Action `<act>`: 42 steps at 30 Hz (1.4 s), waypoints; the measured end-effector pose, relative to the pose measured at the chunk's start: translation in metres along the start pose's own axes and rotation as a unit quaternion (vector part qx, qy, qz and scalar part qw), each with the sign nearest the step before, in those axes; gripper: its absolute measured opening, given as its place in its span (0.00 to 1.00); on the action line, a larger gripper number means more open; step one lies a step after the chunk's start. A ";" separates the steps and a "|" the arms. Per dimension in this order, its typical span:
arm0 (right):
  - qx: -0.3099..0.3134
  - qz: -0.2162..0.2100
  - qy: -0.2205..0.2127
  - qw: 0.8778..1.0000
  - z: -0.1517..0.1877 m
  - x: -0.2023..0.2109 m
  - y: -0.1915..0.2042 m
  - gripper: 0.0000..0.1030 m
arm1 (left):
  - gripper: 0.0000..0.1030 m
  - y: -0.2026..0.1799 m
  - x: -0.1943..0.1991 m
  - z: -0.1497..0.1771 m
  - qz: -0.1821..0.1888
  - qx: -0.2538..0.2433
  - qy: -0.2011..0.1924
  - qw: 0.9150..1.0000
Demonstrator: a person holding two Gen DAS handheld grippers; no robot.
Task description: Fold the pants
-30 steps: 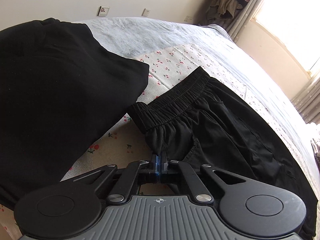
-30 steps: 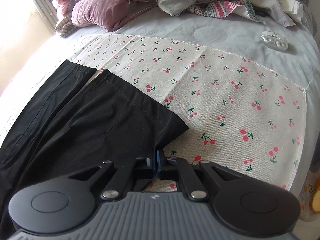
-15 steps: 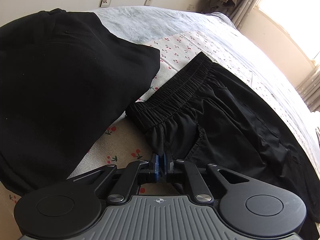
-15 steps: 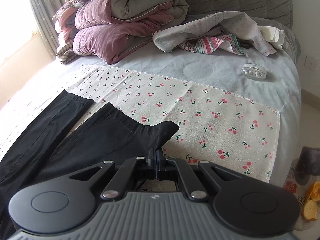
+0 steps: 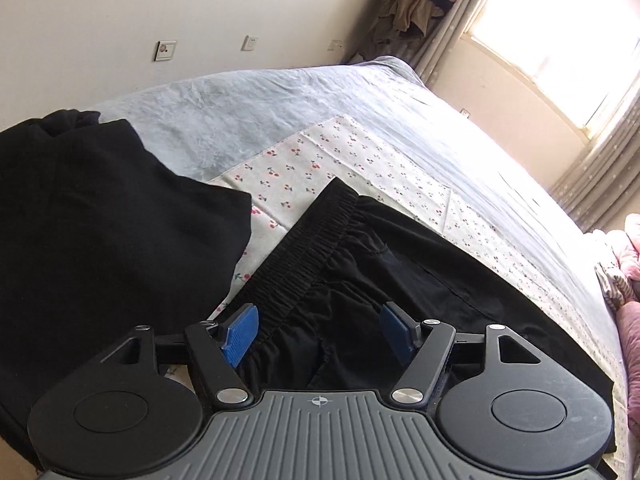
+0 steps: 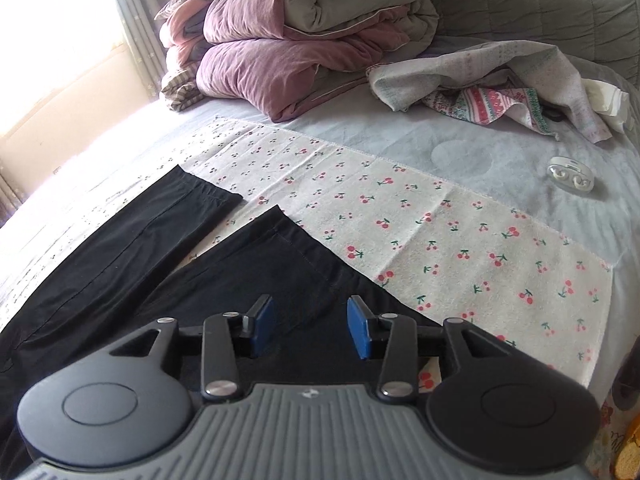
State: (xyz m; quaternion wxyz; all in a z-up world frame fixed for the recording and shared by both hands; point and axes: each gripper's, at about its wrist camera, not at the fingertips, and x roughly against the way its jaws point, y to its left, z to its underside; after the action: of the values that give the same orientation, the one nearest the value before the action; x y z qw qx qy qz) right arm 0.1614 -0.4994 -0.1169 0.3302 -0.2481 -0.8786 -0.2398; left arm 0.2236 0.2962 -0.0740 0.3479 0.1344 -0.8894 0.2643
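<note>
Black pants (image 5: 400,280) lie flat on a cherry-print cloth (image 5: 320,160) on the bed. Their elastic waistband (image 5: 304,256) runs diagonally in the left wrist view. My left gripper (image 5: 318,334) is open just above the near waistband corner, holding nothing. In the right wrist view the two pant legs (image 6: 168,248) lie spread apart, hems pointing away. My right gripper (image 6: 310,330) is open above the nearer leg's hem end, holding nothing.
Another black garment (image 5: 100,240) lies left of the waistband. A folded purple and grey quilt (image 6: 300,40), a crumpled patterned cloth (image 6: 500,84) and a small white case (image 6: 572,172) sit at the far end of the bed. The wall (image 5: 200,20) stands beyond the bed.
Both grippers were shut on the pants' near edge, the right one lifting the hem. Now both have opened, let the fabric go and drawn up and back.
</note>
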 end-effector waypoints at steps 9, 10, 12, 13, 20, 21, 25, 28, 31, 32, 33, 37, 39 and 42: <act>0.048 -0.064 0.039 0.996 -0.079 -0.079 0.072 0.41 | 0.78 -0.072 -0.113 -0.065 -0.001 -0.077 0.045 0.996; 0.054 -0.074 0.047 0.995 -0.085 -0.090 0.080 0.41 | 0.78 -0.077 -0.125 -0.066 -0.001 -0.082 0.052 0.995; 0.073 -0.077 0.055 0.993 -0.098 -0.112 0.099 0.41 | 0.78 -0.085 -0.151 -0.070 0.000 -0.092 0.069 0.993; 0.084 -0.077 0.058 0.992 -0.105 -0.122 0.107 0.41 | 0.79 -0.089 -0.160 -0.072 -0.003 -0.095 0.072 0.993; 0.096 -0.101 0.105 0.985 -0.151 -0.210 0.150 0.41 | 0.83 -0.106 -0.223 -0.087 -0.054 -0.131 0.085 0.986; 0.102 -0.099 0.111 0.984 -0.154 -0.222 0.158 0.41 | 0.83 -0.107 -0.231 -0.089 -0.059 -0.138 0.089 0.985; 0.149 -0.083 0.127 0.977 -0.165 -0.267 0.189 0.41 | 0.83 -0.112 -0.256 -0.091 -0.071 -0.145 0.099 0.982; 0.166 -0.077 0.133 0.974 -0.172 -0.294 0.207 0.41 | 0.83 -0.118 -0.266 -0.089 -0.083 -0.159 0.103 0.978; 0.178 -0.070 0.133 0.972 -0.177 -0.314 0.220 0.41 | 0.83 -0.124 -0.273 -0.085 -0.095 -0.177 0.101 0.974; 0.181 -0.070 0.135 0.972 -0.178 -0.319 0.223 0.41 | 0.83 -0.124 -0.274 -0.084 -0.096 -0.177 0.099 0.974; 0.184 -0.070 0.138 0.971 -0.177 -0.322 0.225 0.41 | 0.81 -0.124 -0.275 -0.083 -0.098 -0.178 0.097 0.974; 0.192 -0.064 0.137 0.970 -0.175 -0.336 0.234 0.41 | 0.31 -0.124 -0.278 -0.081 -0.094 -0.174 0.095 0.976; 0.196 -0.063 0.133 0.969 -0.174 -0.339 0.237 0.33 | 0.08 -0.125 -0.278 -0.080 -0.089 -0.173 0.095 0.976; 0.230 -0.046 0.125 0.964 -0.169 -0.338 0.246 0.00 | 0.00 -0.129 -0.276 -0.076 -0.088 -0.190 0.094 0.973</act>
State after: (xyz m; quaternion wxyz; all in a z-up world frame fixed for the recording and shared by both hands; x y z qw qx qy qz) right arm 0.6077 -0.5049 -0.1770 0.4744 -0.0928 -0.8721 -0.0756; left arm 0.5193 0.2479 -0.1692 0.4710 0.1181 -0.8714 0.0701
